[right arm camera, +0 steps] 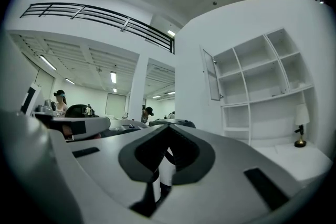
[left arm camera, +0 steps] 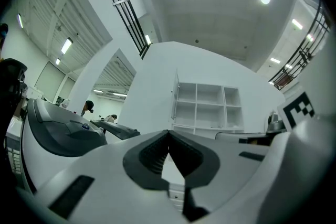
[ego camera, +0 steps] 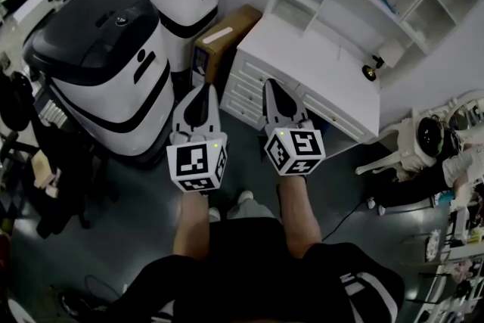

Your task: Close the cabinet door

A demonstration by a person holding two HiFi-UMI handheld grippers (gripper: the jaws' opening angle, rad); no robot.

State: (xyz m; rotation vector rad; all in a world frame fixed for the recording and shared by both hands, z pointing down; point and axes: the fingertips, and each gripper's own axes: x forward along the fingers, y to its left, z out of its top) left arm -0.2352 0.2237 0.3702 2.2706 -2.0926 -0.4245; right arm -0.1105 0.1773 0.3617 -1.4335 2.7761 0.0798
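Right gripper [ego camera: 271,85], jaws together, before cabinet door [right arm camera: 211,77]

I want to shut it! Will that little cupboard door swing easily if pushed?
Probably: the door looks thin and small, hung along one edge of the shelves, so it likely swings lightly. It seems stiff, so it shouldn't bend.

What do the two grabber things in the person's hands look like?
The left gripper and right gripper are pale grey, pointed shells with dark ridged pads inside. Each ends in a white cube printed with black square markers, with a tiny green light. The person wears black clothes.
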